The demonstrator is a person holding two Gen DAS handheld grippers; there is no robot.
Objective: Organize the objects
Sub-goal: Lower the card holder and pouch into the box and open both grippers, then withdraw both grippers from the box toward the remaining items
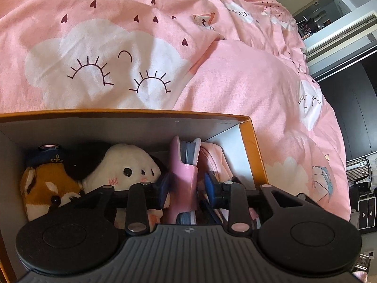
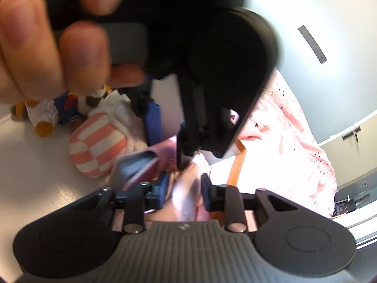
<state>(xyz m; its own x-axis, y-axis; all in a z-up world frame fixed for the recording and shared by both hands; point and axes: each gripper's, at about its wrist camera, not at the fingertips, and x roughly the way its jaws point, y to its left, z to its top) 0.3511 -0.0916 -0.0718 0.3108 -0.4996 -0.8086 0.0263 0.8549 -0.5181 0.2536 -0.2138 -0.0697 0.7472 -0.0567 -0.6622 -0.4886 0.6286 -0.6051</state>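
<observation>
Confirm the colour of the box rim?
Orange rim on the box, grey inside. Clearest in the left wrist view.

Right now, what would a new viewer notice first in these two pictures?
First, the pink quilt with sleepy white clouds filling the upper part of the left view. Below it, an orange-rimmed cardboard box holds a round white plush toy and a brown fox plush. A blurred hand looms top-left in the right view.

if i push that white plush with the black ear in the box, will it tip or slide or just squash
The white plush looks soft and stuffed, so it would probably squash and spring back, not tip. It sits wedged between the brown fox plush and the box wall, so it likely won't slide far. Probably light for its size.
</observation>
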